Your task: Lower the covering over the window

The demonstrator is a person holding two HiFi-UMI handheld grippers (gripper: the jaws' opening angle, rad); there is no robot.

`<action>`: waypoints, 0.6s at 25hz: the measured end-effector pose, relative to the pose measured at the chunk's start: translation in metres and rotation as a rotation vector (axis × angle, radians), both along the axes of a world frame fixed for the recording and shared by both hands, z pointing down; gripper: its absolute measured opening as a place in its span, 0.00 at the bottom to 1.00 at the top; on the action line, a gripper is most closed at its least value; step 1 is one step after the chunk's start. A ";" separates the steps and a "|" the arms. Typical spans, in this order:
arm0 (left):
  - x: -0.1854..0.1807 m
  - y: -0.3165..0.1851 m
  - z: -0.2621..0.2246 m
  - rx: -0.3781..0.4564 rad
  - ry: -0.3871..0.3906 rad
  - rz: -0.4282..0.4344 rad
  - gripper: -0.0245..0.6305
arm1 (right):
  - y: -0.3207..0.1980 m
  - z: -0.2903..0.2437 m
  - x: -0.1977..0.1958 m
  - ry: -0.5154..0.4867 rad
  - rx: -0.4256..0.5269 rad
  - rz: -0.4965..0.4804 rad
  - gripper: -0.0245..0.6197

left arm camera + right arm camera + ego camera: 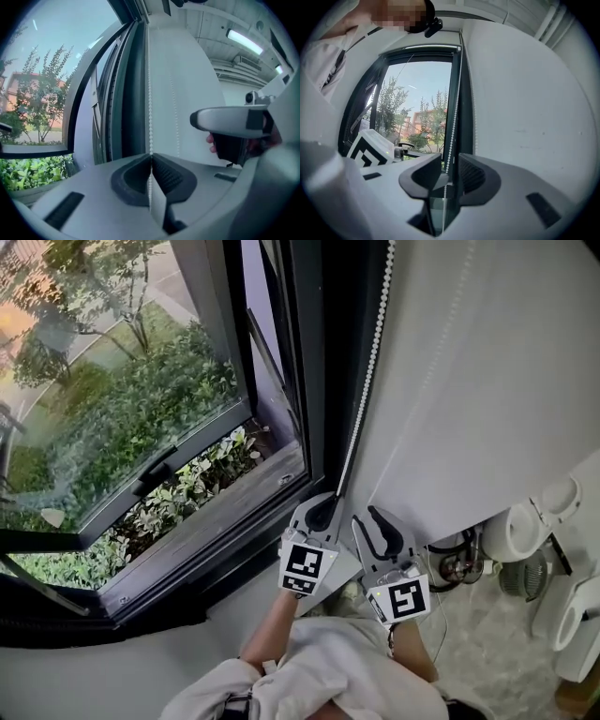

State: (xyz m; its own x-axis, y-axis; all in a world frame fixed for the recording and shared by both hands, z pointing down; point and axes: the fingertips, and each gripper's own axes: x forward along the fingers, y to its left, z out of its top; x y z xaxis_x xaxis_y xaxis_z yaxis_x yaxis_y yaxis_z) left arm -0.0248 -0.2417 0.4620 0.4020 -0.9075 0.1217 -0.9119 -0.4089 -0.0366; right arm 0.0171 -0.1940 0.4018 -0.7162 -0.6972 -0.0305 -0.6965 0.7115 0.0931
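Left jaws: clenched on the bead chain (149, 93). The strand runs straight down into the shut pads of my left gripper (151, 157).
Right jaws: released. My right gripper (450, 161) has its pads apart with the same chain hanging in the gap, pressed by neither pad as far as I can see.
Grippers together: side by side, close to each other, low on the chain, near my body.
Chain run: it goes up along the right post of the window frame (319, 352), between that post and a white surface (469, 381) on the right. I cannot tell whether that surface is wall or fabric.
Covering: none shows over the glass. The window pane (141, 399) is bare in every view, with trees and shrubs plain through it. I judge the covering sits rolled up above, out of frame.
Progress: early, by my reading. The chain is gripped in one gripper and nothing is lowered yet.
Left to do: draw the chain down, alternating grippers, until the covering reaches the sill (234, 493).
Caution: a second faint strand (176, 108) hangs just right of mine. Pulling the wrong run would likely raise rather than lower.
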 end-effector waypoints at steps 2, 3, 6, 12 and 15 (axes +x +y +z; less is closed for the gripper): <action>0.000 0.009 -0.001 0.004 0.002 0.019 0.07 | 0.002 -0.008 -0.005 0.000 0.017 -0.018 0.21; 0.001 0.014 -0.001 0.007 0.001 0.032 0.07 | 0.002 -0.012 -0.007 -0.002 0.025 -0.027 0.21; 0.004 0.027 0.002 0.012 -0.010 0.072 0.07 | 0.002 -0.026 -0.013 -0.008 0.049 -0.052 0.23; 0.004 0.050 0.006 0.015 0.012 0.104 0.07 | 0.002 -0.055 -0.026 -0.031 0.100 -0.099 0.23; 0.005 0.057 0.007 0.017 0.016 0.117 0.07 | 0.002 -0.069 -0.035 -0.052 0.121 -0.126 0.23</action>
